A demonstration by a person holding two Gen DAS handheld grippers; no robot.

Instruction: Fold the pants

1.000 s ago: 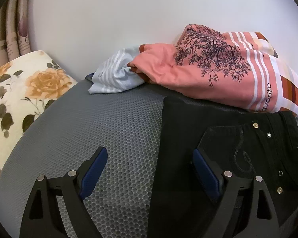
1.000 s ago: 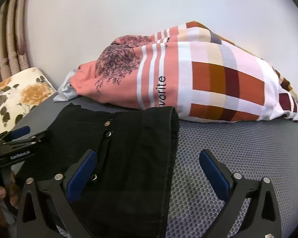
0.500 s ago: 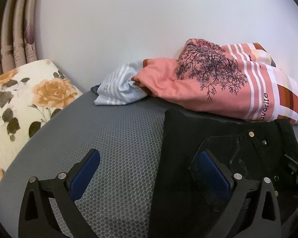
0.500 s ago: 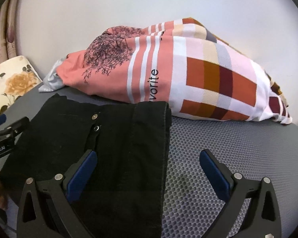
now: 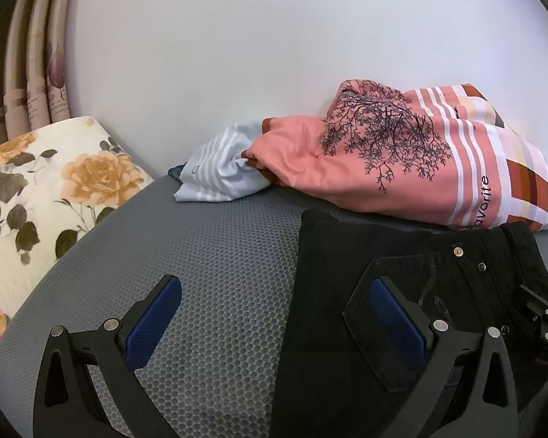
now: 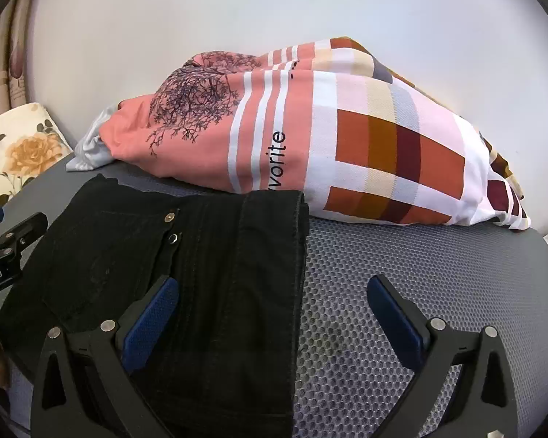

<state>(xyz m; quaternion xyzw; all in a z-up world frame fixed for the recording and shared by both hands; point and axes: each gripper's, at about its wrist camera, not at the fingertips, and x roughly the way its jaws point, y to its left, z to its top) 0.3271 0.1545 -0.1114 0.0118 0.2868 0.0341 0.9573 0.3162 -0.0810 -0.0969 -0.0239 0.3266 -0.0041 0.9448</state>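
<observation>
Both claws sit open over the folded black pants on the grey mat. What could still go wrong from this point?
1. Each claw straddles a side edge of the black pants; the left claw or right claw could snag it and undo the fold.
2. The far end of the pants touches the patterned pillow, so pushing them forward might bunch them.

I'm over a grey mattress (image 5: 215, 292) with a honeycomb mesh cover. Black pants (image 6: 208, 292), folded into a compact stack, lie on it near me. Beyond them, against the far wall, a pink pillow (image 6: 310, 138) (tree print, checks at its right end) rests on the mattress, touching the pants' far edge. A pale striped cloth (image 5: 219, 171) lies at the pillow's left end. A floral cushion (image 5: 44, 197) sits at the left edge.
</observation>
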